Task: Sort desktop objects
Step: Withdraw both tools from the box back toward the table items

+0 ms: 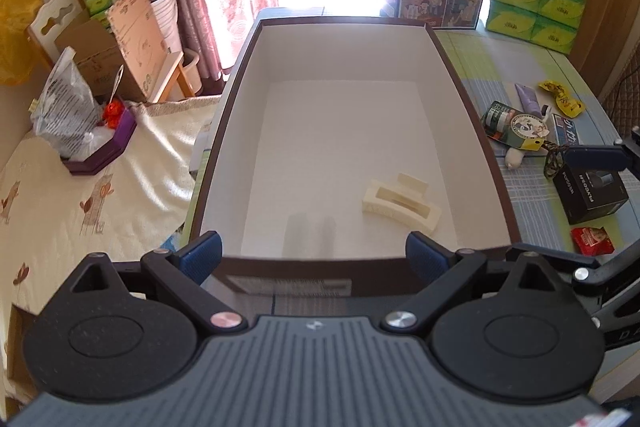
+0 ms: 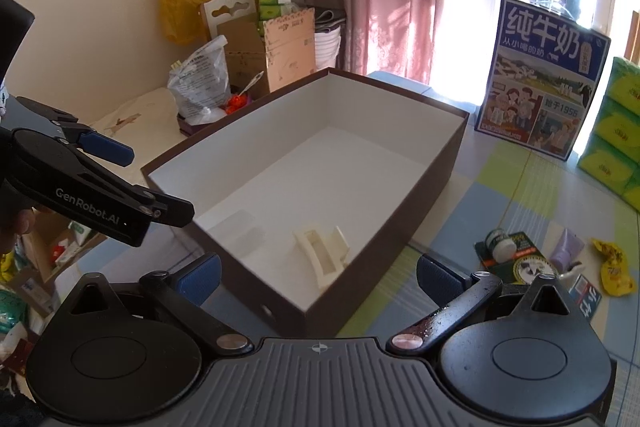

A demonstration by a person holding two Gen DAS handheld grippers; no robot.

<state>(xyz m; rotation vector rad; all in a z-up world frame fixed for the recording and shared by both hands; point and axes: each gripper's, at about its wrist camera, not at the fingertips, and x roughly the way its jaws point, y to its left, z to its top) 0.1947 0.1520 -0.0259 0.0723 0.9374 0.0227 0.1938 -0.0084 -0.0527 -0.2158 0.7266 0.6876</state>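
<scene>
Sunlit curtains back a bench (image 2: 500, 187) under a checked cloth, where a brown box (image 1: 472, 107) holds one cream hair clip (image 1: 400, 203). Both the left claw (image 1: 314, 251) and right claw (image 2: 318, 273) gape wide, empty. Remaining clutter (image 2: 516, 259) sits tightly bunched; a wide claw could likely nudge neighbours or snag two.

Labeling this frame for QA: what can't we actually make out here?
- Black box, left wrist view: partly covered by right gripper's finger; absent from right wrist view.
- Blue packet, right wrist view: half hidden behind gripper body.
- Red packet: print too small.
- Window: overexposed, both views.
</scene>
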